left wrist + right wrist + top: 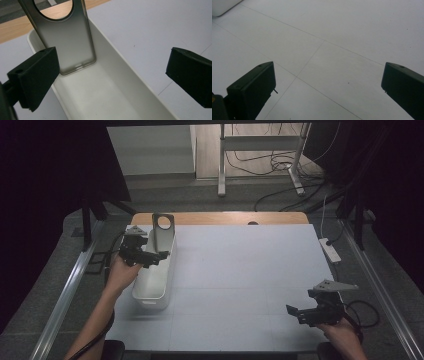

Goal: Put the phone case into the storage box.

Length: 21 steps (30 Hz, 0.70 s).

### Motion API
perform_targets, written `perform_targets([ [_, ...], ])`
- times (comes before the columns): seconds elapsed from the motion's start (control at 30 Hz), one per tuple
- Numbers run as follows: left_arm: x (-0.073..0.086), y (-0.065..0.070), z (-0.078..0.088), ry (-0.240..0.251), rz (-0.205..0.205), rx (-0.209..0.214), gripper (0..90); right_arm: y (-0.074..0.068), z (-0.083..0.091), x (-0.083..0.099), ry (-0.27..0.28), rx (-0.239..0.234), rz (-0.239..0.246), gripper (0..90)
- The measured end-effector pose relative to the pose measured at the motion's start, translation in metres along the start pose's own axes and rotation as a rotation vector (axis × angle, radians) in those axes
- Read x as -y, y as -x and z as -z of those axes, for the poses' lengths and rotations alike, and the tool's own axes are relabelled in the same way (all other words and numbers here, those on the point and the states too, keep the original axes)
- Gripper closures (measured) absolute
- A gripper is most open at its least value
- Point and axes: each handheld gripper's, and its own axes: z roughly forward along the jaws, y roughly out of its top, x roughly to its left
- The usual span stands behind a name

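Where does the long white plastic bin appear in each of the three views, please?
High view: long white plastic bin left of centre, under the left gripper.
Left gripper view: centre, running to the bottom edge.
Right gripper view: just a corner, top left.
Shared landmark: the white table mat.

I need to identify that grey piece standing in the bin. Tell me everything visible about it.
The grey plate is a flat, rounded-corner slab that looks like brushed metal, with a large round hole near its top. It stands nearly upright at the far end of the white bin, its lower edge inside. The left gripper, jaws open, isn't touching it.
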Motion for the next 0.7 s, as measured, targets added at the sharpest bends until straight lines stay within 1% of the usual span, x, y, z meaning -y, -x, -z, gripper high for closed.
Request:
perform_targets([
  [0.07,0.001,0.002,0.001,-0.008,0.000,0.002,0.0,0.000,0.000,0.000,-0.001,-0.001,0.000,0.0],
  [0.27,0.003,0.007,0.004,-0.007,-0.001,0.008,0.0,0.000,-0.001,0.000,-0.004,-0.003,0.002,0.0],
  [0.47,0.007,0.014,0.009,0.003,-0.013,0.014,0.0,0.000,-0.001,0.000,-0.008,-0.007,0.006,0.0],
  [0.7,0.014,0.019,0.015,0.019,-0.013,0.021,0.0,0.000,-0.002,-0.001,-0.010,-0.008,0.007,0.0],
])
